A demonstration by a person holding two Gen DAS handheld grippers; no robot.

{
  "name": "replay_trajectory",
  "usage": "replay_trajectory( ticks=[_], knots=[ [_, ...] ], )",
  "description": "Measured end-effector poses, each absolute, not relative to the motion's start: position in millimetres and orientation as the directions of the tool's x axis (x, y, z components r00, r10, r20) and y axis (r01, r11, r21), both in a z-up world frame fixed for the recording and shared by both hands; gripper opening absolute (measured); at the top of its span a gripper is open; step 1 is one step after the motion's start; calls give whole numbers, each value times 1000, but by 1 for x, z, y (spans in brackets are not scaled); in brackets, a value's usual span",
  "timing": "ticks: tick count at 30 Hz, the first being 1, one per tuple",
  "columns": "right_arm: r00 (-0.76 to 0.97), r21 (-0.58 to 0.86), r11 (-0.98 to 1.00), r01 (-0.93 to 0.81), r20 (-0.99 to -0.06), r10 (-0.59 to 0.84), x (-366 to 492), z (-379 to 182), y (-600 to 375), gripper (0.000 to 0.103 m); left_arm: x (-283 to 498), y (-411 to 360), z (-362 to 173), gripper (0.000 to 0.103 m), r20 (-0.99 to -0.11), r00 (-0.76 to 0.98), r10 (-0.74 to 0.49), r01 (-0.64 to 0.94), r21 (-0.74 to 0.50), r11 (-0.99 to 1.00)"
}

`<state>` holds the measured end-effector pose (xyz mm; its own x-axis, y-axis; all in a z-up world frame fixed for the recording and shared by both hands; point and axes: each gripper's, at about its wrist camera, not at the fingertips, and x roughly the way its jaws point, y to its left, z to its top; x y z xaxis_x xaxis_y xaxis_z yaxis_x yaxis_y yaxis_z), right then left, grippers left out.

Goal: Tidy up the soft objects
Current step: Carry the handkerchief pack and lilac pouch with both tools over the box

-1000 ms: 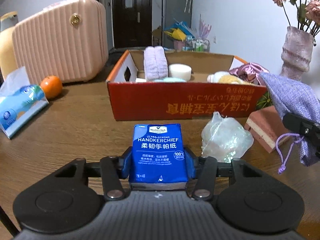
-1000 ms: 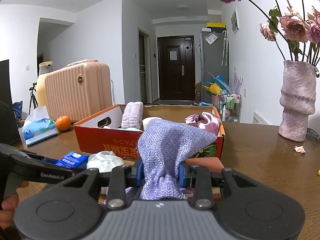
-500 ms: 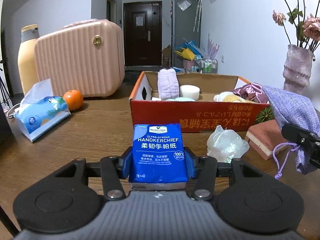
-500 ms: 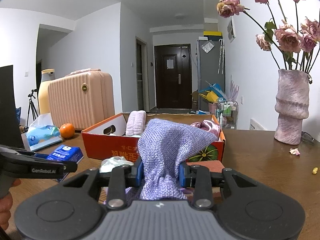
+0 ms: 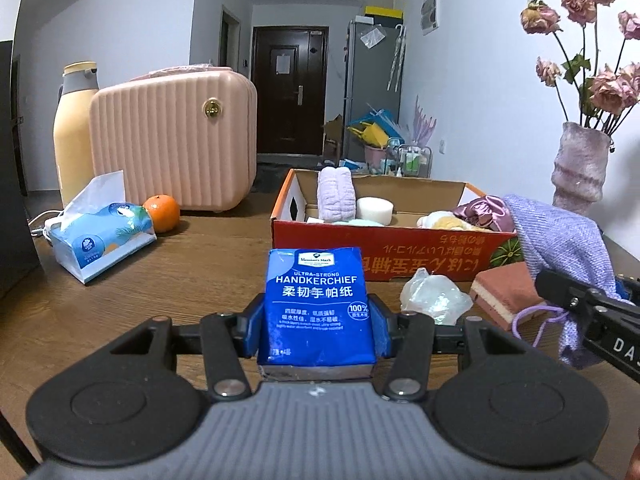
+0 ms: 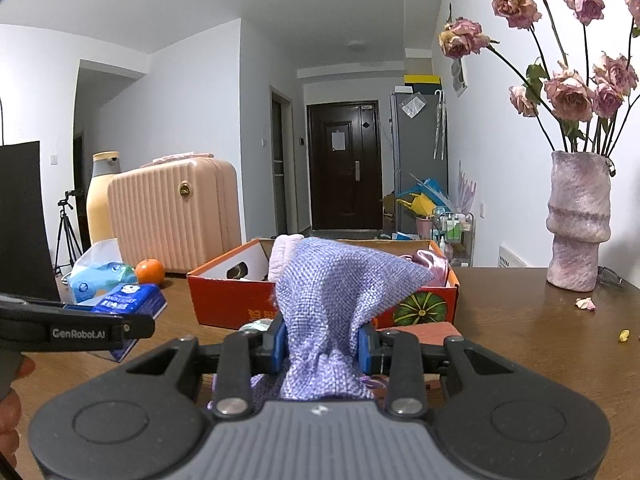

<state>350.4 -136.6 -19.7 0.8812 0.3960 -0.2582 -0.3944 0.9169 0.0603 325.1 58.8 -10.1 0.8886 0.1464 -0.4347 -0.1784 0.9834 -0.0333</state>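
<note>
My left gripper (image 5: 316,330) is shut on a blue handkerchief tissue pack (image 5: 317,304), held upright above the wooden table (image 5: 160,288). My right gripper (image 6: 322,346) is shut on a lavender woven drawstring pouch (image 6: 340,284), which also shows at the right of the left wrist view as the pouch (image 5: 560,240). Ahead stands an open red cardboard box (image 5: 384,258) holding a rolled lilac towel (image 5: 335,194), a white round sponge (image 5: 374,210), a yellow plush item and purple satin cloth (image 5: 482,210). A crumpled clear plastic bag (image 5: 434,294) and a pink-and-yellow sponge block (image 5: 506,292) lie in front of the box.
A pink ribbed suitcase (image 5: 176,140), a tall yellow bottle (image 5: 74,128), an orange (image 5: 161,213) and a blue tissue box (image 5: 102,236) sit on the left. A purple vase (image 6: 578,220) with dried roses stands at the right. A fallen petal (image 6: 585,303) lies near it.
Both grippers have risen and drawn back from the box with their loads still held; the box looks smaller and more of the room shows above it.
</note>
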Motion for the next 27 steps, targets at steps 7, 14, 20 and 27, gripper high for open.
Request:
replay_trajectory(
  ticks=[7, 14, 20, 27],
  knots=[
    [888, 61, 919, -389, -242, 392, 345, -17, -135, 32, 318, 56, -4, 52, -402, 903, 153, -179, -29, 983],
    [899, 63, 926, -373, -221, 377, 347, -15, -136, 32, 321, 57, 1, 52, -382, 909, 168, -191, -24, 981],
    [906, 60, 926, -372, -191, 377, 352, -11, -133, 33, 332, 54, 7, 52, -364, 916, 171, -195, -29, 980],
    [911, 42, 926, -376, -165, 377, 363, -9, -124, 33, 354, 52, 11, 52, -356, 916, 182, -208, -34, 978]
  ],
)
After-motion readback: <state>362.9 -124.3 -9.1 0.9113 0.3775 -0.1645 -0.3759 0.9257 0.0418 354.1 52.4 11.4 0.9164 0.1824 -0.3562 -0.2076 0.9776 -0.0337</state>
